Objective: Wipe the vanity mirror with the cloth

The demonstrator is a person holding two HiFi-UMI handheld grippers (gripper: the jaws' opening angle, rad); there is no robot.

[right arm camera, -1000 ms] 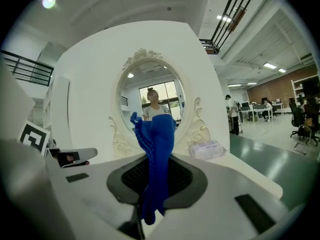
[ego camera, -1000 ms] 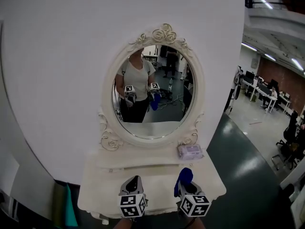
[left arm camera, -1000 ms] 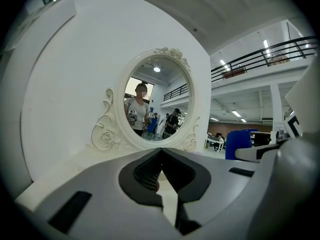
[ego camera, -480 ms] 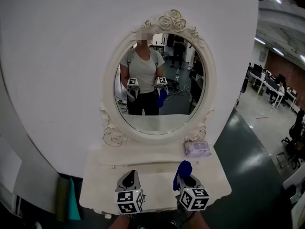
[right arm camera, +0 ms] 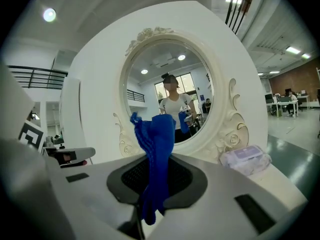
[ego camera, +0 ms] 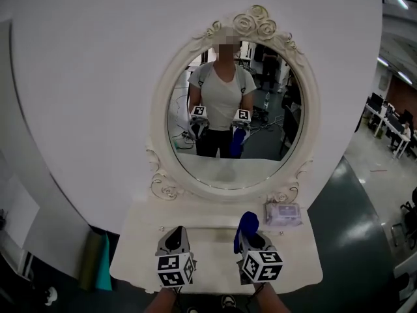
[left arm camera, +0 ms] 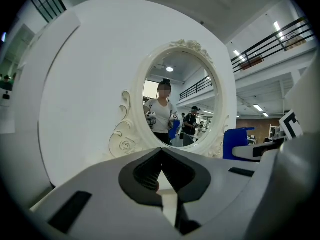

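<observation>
well, the right gripper (ego camera: 253, 241) has its jaws clamped on the blue cloth (ego camera: 246, 225), which stands up out of them low over the vanity top (ego camera: 215, 266), well short of the vanity mirror (ego camera: 236, 142). the left gripper (ego camera: 174, 241) is closed on nothing. best to raise the cloth to the glass (not the carved frame), press its loose end flat and sweep in overlapping passes.

Fig.: white curved wall (ego camera: 78, 109) behind white table (ego camera: 215, 256). Dark green floor (ego camera: 352, 201); office desks (ego camera: 394, 135) at R, w/ strip lights (ego camera: 399, 0) overhead.
</observation>
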